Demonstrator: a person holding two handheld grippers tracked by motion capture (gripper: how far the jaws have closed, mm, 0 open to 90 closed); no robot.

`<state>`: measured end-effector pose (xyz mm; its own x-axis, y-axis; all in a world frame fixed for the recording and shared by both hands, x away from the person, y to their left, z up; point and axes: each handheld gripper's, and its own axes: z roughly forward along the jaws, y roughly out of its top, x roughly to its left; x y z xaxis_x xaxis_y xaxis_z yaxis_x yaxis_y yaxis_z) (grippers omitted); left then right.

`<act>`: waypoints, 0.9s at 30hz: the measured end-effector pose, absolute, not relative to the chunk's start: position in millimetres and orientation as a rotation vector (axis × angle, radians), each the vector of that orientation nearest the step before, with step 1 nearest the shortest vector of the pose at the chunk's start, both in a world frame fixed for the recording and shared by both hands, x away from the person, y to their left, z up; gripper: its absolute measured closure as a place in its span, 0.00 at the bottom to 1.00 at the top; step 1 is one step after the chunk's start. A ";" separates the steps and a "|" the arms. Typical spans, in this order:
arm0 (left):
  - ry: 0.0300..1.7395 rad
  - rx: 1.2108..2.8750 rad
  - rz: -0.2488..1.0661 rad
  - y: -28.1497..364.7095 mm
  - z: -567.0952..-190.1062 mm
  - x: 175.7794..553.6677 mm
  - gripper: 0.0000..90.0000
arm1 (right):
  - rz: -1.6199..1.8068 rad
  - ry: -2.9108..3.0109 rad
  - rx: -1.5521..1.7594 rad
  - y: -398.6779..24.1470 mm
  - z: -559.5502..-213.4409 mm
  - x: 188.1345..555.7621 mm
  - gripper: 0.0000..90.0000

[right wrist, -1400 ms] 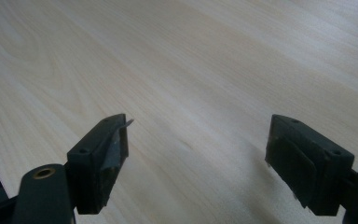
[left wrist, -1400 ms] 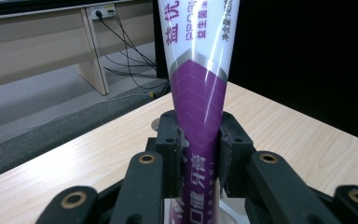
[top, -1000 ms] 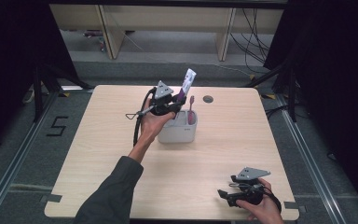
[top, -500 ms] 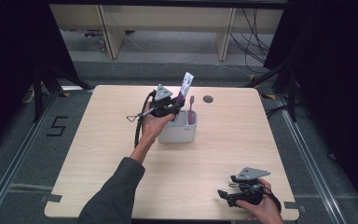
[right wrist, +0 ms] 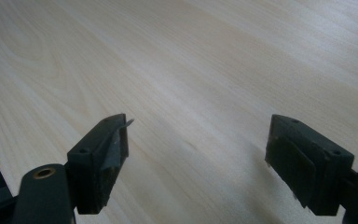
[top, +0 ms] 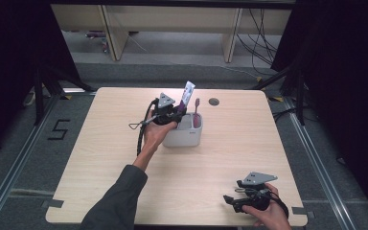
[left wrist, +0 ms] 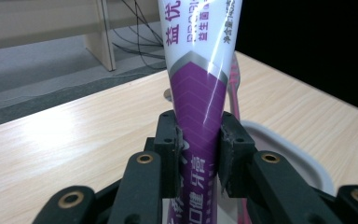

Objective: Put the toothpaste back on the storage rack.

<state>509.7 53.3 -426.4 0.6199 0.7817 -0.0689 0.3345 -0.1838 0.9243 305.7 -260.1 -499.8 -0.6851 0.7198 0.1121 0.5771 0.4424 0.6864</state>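
Observation:
A purple and white toothpaste tube (left wrist: 200, 93) stands upright between the jaws of my left gripper (left wrist: 199, 154), which is shut on it. In the high view the left gripper (top: 176, 113) holds the toothpaste tube (top: 188, 92) over the left part of a white holder cup (top: 184, 138). A pink toothbrush (top: 196, 111) stands in the cup's right part, and the pink toothbrush (left wrist: 235, 100) shows behind the tube. The right gripper (top: 231, 200) rests near the table's front right corner, open; its fingers (right wrist: 103, 161) stand wide apart over bare wood.
The light wooden table (top: 100, 158) has a round cable hole (top: 214, 101) at the back. Table legs and cables (top: 254, 38) lie on the floor beyond the far edge. The cup's rim (left wrist: 289, 149) curves just behind the left jaws.
The left gripper has shifted slightly right and lower with the tube, closer over the cup. The right gripper has stayed put.

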 end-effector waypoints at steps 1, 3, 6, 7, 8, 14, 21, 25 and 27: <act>0.904 1.784 0.514 52.2 -428.8 508.1 0.80 | 1.068 2.498 1.139 -259.9 -500.0 305.8 0.24; 0.907 1.806 0.512 50.8 -431.6 506.9 0.80 | 1.070 2.497 1.140 -259.9 -500.2 305.7 0.24; 0.909 1.831 0.528 50.5 -434.3 505.7 0.80 | 1.066 2.501 1.144 -259.6 -500.0 305.4 0.24; 0.910 1.834 0.524 50.6 -434.5 505.3 0.79 | 1.065 2.501 1.144 -259.6 -500.1 305.4 0.24; 0.910 1.834 0.524 50.6 -434.5 505.3 0.79 | 1.065 2.501 1.144 -259.6 -500.1 305.4 0.24; 0.895 1.942 0.578 50.9 -430.3 500.3 0.74 | 1.085 2.481 1.143 -258.9 -501.4 306.0 0.24; 0.920 1.878 0.556 52.1 -423.0 496.1 0.65 | 1.063 2.494 1.125 -260.6 -500.0 306.3 0.24; 0.928 1.862 0.560 57.4 -405.8 489.1 0.45 | 1.067 2.494 1.138 -260.5 -500.1 306.0 0.24; 0.924 1.862 0.565 61.0 -400.3 485.5 0.41 | 1.066 2.495 1.139 -260.1 -500.2 305.9 0.24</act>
<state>485.5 61.0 -400.3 0.6076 0.7942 -0.0061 0.3563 -0.2657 0.8958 305.9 -260.1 -500.2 -0.6837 0.7215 0.1099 0.5781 0.4435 0.6849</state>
